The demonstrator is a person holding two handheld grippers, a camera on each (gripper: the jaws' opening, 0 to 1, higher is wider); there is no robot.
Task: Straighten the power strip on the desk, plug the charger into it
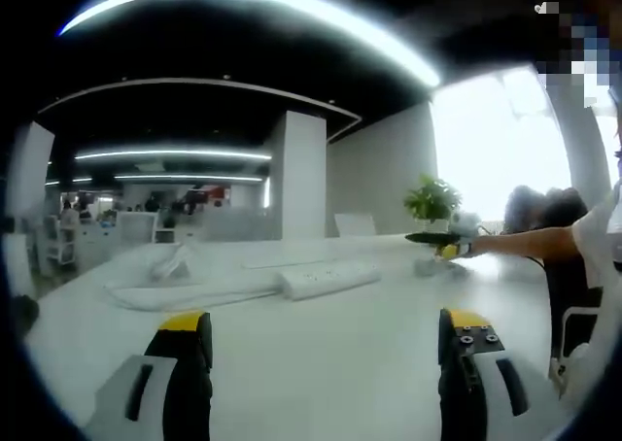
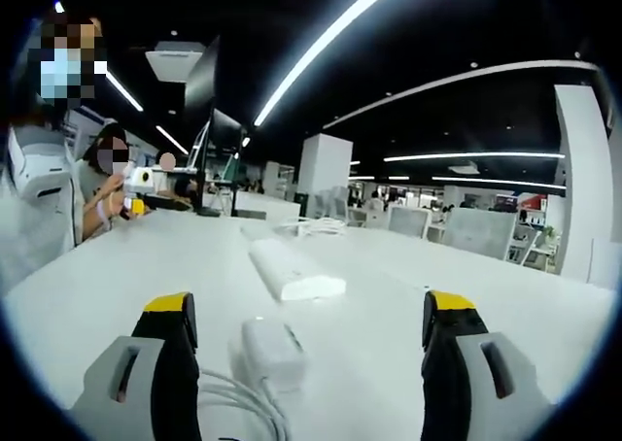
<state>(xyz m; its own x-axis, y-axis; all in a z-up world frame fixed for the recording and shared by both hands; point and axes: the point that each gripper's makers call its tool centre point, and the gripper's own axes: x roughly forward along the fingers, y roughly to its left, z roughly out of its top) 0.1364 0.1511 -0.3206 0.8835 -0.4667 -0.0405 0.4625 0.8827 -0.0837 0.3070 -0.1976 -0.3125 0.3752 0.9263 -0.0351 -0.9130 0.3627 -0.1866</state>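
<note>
A white power strip (image 1: 328,278) lies at an angle on the white desk (image 1: 321,363), well ahead of my left gripper (image 1: 326,349), whose yellow-tipped jaws stand wide apart with nothing between them. The right gripper view has the same strip (image 2: 294,270) end-on, farther off. A white charger (image 2: 272,352) with its white cable (image 2: 238,400) rests on the desk just in front of my right gripper (image 2: 309,342), nearer its left jaw. That gripper is open too and touches nothing.
White cables (image 1: 185,290) trail on the desk left of the strip. A potted plant (image 1: 432,203) stands at the far edge. A person's arm (image 1: 530,242) reaches over the desk from the right, holding a dark tool. People (image 2: 58,188) sit at the desk's side, near monitors (image 2: 214,150).
</note>
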